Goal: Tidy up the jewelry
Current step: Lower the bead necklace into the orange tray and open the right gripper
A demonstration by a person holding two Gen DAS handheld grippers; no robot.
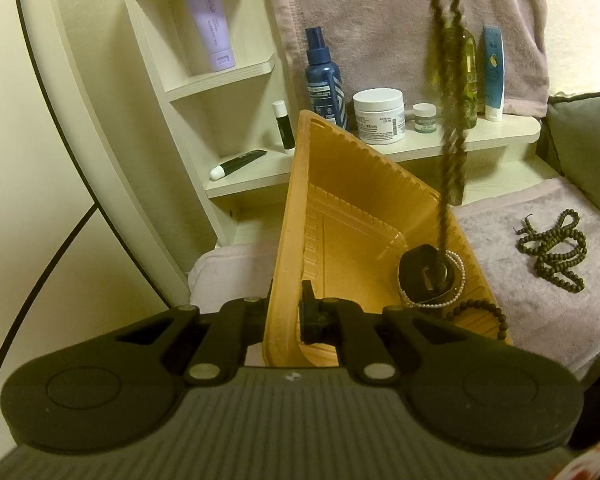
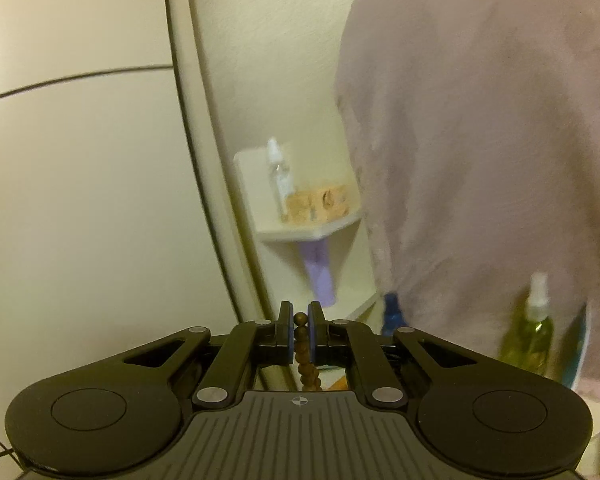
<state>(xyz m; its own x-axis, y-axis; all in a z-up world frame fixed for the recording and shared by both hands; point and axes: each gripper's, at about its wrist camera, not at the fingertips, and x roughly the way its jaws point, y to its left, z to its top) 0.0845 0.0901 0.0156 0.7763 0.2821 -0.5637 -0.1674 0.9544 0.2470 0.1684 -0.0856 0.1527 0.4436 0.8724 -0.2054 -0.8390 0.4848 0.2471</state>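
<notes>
Beads, round, brown and wooden, formed the strand (image 2: pixel 302 344) that was clamped between the pads of the right gripper (image 2: pixel 300 334). From there it was seen hanging as a doubled, motion-blurred line into the orange tray (image 1: pixel 300 216), above a pearl bracelet (image 1: pixel 458 280) lying inside. The tray's near rim was pinched by the left gripper (image 1: pixel 288 316). A second dark strand (image 1: pixel 552 250) lay right of the tray on the towel (image 1: pixel 540 320).

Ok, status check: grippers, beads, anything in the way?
Left gripper shut on orange tray rim. Right gripper shut on brown bead strand, dangling over the tray. Second bead strand waits on towel. Nothing blocking.
</notes>
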